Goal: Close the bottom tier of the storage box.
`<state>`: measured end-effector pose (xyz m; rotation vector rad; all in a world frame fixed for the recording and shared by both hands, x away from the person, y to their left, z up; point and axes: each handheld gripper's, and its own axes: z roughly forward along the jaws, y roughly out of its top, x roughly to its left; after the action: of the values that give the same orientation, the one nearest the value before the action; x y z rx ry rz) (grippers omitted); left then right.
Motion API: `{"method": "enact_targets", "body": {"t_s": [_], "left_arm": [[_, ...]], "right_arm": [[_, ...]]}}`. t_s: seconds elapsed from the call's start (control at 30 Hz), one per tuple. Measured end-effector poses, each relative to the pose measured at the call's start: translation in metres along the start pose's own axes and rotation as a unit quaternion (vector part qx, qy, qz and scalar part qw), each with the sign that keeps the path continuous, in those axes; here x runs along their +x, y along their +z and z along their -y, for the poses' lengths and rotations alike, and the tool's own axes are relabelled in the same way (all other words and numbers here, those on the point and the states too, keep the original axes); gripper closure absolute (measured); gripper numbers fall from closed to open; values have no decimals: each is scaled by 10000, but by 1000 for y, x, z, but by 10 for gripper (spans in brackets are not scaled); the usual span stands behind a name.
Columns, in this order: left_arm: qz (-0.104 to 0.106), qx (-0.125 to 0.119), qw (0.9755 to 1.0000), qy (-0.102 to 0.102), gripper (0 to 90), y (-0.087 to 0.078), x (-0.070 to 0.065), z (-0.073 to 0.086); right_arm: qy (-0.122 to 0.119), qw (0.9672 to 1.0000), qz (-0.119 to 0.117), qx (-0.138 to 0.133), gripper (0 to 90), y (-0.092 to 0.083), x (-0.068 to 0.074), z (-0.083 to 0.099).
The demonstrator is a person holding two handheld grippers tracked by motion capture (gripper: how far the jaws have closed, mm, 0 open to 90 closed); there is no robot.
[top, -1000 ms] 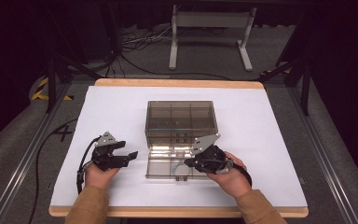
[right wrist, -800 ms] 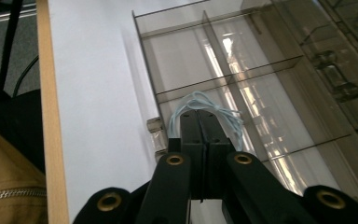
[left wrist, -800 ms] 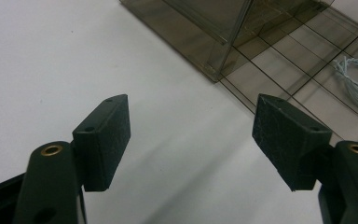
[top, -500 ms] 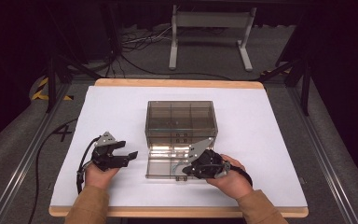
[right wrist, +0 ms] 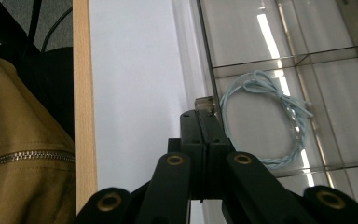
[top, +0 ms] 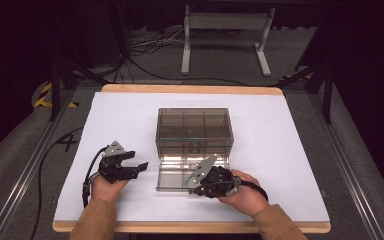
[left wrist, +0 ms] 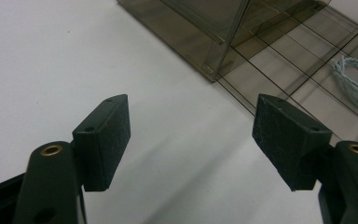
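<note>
- The right gripper (top: 187, 181) has slid leftward along the front edge of the smoky plastic box's (top: 194, 131) opened lid (top: 172, 180); its jaws are pressed together at the lid's small latch (right wrist: 204, 102).
- The left gripper (top: 139, 169) waits, jaws spread, just left of the box.
- Likely the lid is about to be swung.
- A pale blue cord (right wrist: 265, 126) lies coiled in one compartment.
- No readable writing.

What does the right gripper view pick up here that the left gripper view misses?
Right gripper view: the right gripper with jaws shut at the lid's latch tab, the table's wooden edge and a tan zipped jacket.
Left gripper view: the left gripper, jaws open over white table cover, and the box's corner.
Both: the smoky clear box lid and the pale blue coiled cord.
</note>
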<state>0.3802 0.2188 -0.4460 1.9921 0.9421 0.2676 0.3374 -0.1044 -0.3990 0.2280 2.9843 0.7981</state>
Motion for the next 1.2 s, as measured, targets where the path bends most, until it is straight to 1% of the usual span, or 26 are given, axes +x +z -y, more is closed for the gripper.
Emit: {"method": "enact_targets", "body": {"t_s": [0.03, 0.07, 0.13, 0.17, 0.2, 0.23, 0.27, 0.37, 0.4, 0.5, 0.57, 0.6, 0.67, 0.73, 0.87, 1.07, 1.2], "left_arm": [[1, -1, 10000, -5, 285, 0, 0, 0], [-1, 1, 10000, -4, 285, 0, 0, 0], [3, 4, 10000, -11, 285, 0, 0, 0], [3, 4, 10000, -11, 285, 0, 0, 0], [-4, 13, 10000, -2, 285, 0, 0, 0], [3, 17, 10000, -18, 285, 0, -1, 0], [3, 17, 10000, -18, 285, 0, -1, 0], [0, 8, 10000, -5, 285, 0, -1, 0], [1, 13, 10000, -5, 285, 0, -1, 0], [-2, 27, 10000, -11, 285, 0, -1, 0], [-2, 26, 10000, -6, 285, 0, -1, 0], [3, 31, 10000, -2, 285, 0, -1, 0], [3, 45, 10000, 4, 285, 0, -1, 0], [1, 48, 10000, 11, 286, 0, 0, 1], [7, 52, 10000, 7, 286, 0, 0, 1], [-34, 76, 10000, 19, 286, 0, -1, 3], [-45, 75, 10000, 9, 285, -2, 0, 4]], "right_arm": [[-34, 10000, -42, 73, 900, 3, 1, 0], [-34, 10000, -42, 73, 900, 3, 1, 0], [-76, 9998, -71, 164, 900, 7, 2, -1], [-76, 9998, -71, 164, 900, 7, 2, -1], [-28, 9996, -116, 271, 900, 10, 4, -1], [-93, 9995, -104, 289, 900, 12, 3, -1], [-46, 9993, -134, 349, 900, 13, 5, -1], [-98, 9991, -151, 387, 900, 15, 4, -1], [-52, 9989, -164, 441, 900, 16, 5, -1], [-48, 9986, -210, 488, 900, 18, 5, -1], [-74, 9985, -201, 496, 900, 18, 5, -1], [-126, 9983, -184, 538, 900, 21, 5, -1], [-135, 9982, -193, 554, 900, 21, 5, -1], [-124, 9977, -202, 631, 900, 23, 5, -1], [-158, 9976, -184, 641, 900, 24, 4, -2], [-92, 9976, -174, 671, 900, 24, 4, -2], [-144, 9975, -168, 668, 900, 24, 3, -4]]}}
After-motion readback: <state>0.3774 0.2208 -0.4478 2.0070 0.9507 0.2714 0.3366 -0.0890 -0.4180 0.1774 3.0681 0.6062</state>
